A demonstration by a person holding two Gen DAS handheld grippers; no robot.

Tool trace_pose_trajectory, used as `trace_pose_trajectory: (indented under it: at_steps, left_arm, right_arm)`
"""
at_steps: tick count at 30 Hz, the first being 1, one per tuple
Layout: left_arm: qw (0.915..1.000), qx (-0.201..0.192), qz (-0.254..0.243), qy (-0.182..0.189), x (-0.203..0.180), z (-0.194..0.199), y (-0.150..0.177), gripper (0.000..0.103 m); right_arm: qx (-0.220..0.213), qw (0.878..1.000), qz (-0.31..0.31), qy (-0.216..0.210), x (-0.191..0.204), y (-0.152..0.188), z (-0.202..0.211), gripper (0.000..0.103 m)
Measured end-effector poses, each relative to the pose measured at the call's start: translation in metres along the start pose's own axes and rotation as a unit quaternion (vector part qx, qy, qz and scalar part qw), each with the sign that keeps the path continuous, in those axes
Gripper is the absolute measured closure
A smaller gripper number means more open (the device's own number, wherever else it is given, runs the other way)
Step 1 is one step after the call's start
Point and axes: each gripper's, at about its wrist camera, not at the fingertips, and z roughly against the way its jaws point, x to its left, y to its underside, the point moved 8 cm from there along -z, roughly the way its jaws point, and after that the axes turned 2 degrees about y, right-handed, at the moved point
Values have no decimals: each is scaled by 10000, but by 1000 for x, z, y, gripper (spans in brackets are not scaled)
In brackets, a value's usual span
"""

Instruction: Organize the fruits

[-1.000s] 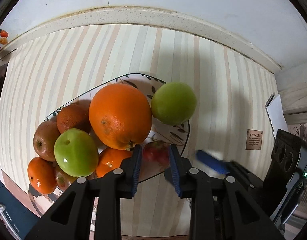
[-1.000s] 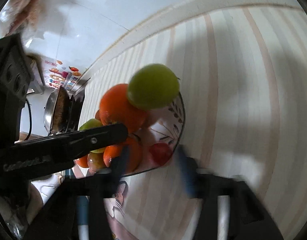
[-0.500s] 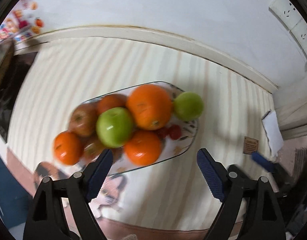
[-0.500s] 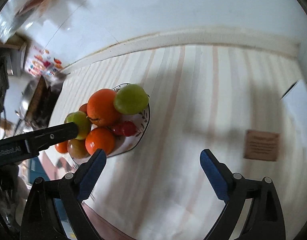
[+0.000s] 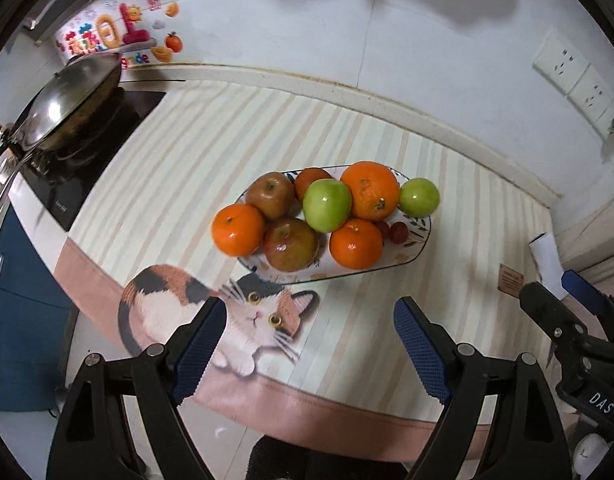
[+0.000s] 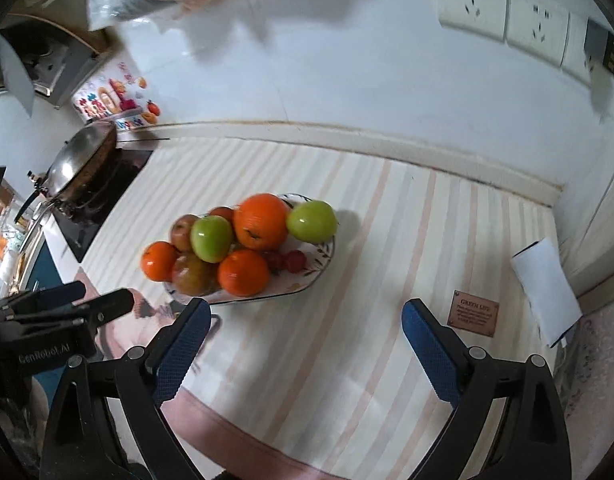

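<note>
My counter runs under a striped mat (image 5: 179, 168) in cream and pale pink, with a calico cat print (image 5: 227, 312) at its near edge. A white tiled wall (image 6: 347, 80) rises behind the far edge, carrying white sockets (image 6: 503, 12) at the right and colourful stickers (image 5: 111, 36) at the left. Past the mat's left edge a wok (image 5: 67, 100) sits on a black hob (image 5: 87, 160).

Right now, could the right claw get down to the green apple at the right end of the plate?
Probably yes: the right claw is open and empty, the green apple sits exposed at the plate's edge, and nothing lies between.
</note>
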Motion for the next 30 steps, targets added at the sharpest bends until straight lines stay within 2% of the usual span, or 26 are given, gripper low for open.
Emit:
trace_pose_trajectory:
  at_steps: [10,19,24,30]
  left_arm:
    - [9971,-756,-24,-35,5,91,21,17]
    - [9925,-1220,14,-62,11,150,36,17]
    - [9895,-1439,1,-149,12,174,41,17]
    - [9882,-1522,8,-150,13,183,47,17]
  right_arm:
    - [-477,9987,162,6,33,8,93,4]
    - [-905,9952,366,9,54,14,170,3]
    - [-1034,9939,391,-12,60,17,197,3]
    - [-1043,9939,362,-70,61,20,206,3]
